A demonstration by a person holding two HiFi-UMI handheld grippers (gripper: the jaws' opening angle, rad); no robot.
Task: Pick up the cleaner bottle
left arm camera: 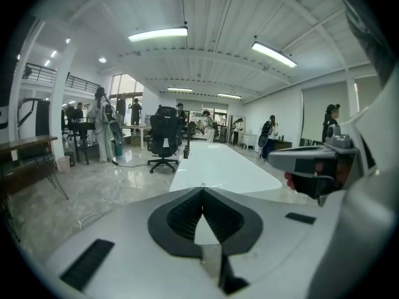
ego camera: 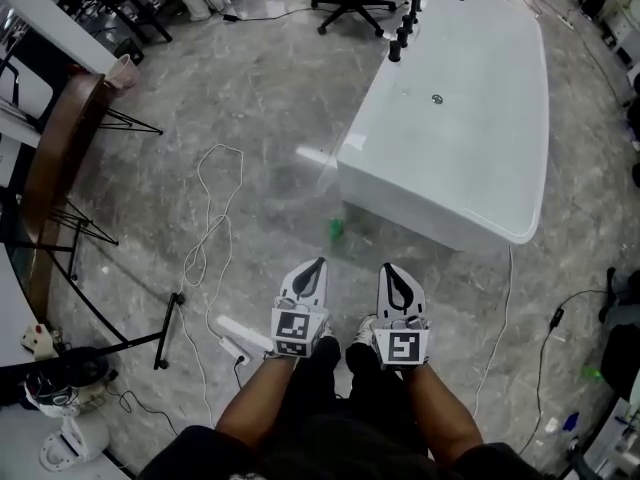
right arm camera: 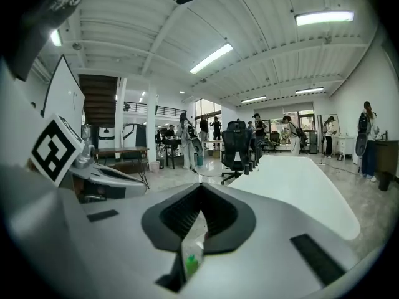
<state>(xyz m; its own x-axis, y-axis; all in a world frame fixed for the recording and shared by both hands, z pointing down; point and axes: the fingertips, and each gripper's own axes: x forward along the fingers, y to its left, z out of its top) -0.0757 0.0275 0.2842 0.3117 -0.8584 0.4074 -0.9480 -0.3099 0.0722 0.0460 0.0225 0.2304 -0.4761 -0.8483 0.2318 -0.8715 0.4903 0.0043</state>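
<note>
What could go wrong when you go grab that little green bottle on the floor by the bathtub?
Both the left gripper and right gripper are shut, so pushing in like that could knock the small cleaner bottle over. It stands close to the bathtub corner, so a jaw might bump the tub wall. The white cable loops across the floor nearby and could catch a foot.

The floor (ego camera: 250,98) is laid in polished, glossy grey stone. The white bench (ego camera: 470,138) is finished smooth and glossy. The left tool (ego camera: 318,265) and right tool (ego camera: 392,271) are shelled in matt pale plastic, with ribbed black pads (left arm camera: 181,220).
</note>
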